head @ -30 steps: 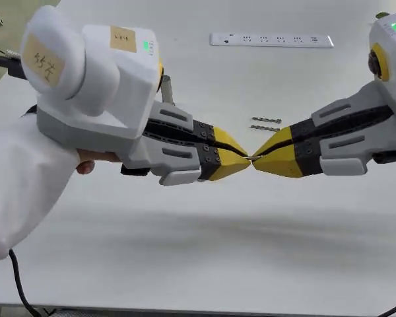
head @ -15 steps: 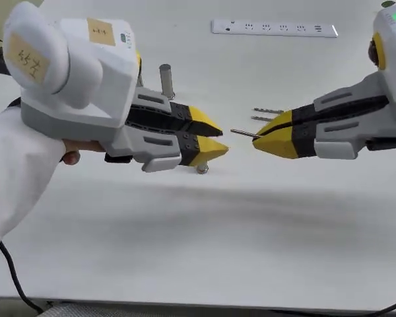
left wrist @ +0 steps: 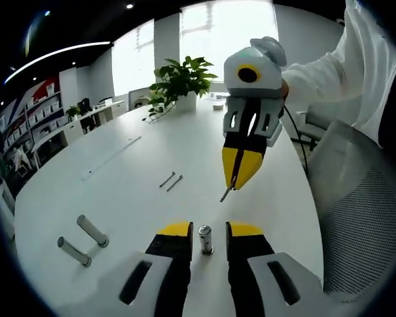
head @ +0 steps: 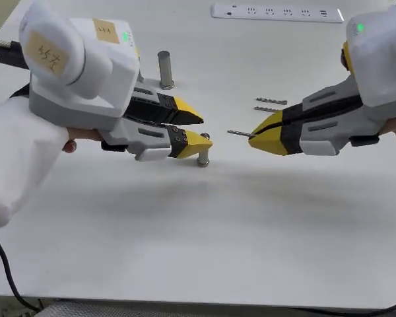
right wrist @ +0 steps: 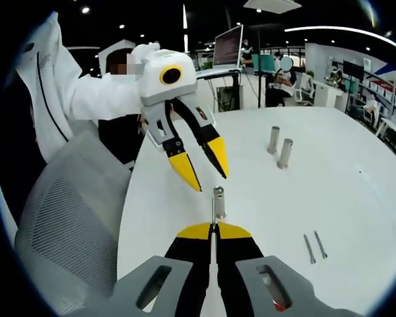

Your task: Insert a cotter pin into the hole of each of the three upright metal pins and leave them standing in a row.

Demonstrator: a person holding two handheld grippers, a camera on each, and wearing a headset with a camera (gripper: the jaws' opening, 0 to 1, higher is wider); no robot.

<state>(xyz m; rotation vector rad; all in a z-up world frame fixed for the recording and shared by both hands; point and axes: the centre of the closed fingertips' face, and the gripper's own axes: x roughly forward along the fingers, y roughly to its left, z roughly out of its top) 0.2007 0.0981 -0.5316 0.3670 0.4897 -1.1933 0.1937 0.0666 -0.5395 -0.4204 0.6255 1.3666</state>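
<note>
On the white table (head: 204, 224), one metal pin (head: 202, 158) stands upright, and everything else is placed from it. Your left gripper (head: 206, 130) hangs over that pin with its jaws released. In the left gripper view the pin (left wrist: 204, 239) rises in the gap between the two yellow tips, with a strip of table showing on either side, so nothing is clamped.

Your right gripper (head: 251, 139) comes at the standing pin from the opposite side, facing the left one. It is clenched on a cotter pin (head: 239, 133) — a thin rod sticking out of the closed tips and aimed at the upper part of the standing pin. Its free end stops short of the pin, with table visible between them. In the right gripper view the cotter pin (right wrist: 212, 214) runs straight up from your shut tips toward the pin (right wrist: 218, 201).

The two other metal pins (right wrist: 286, 153) stand upright close together, beyond the standing pin on the left gripper's side and well apart from it. Two spare cotter pins (head: 269, 104) lie flat and side by side, beyond the standing pin on the right gripper's side. A power strip (head: 277, 12) lies farther off — past all of these.
</note>
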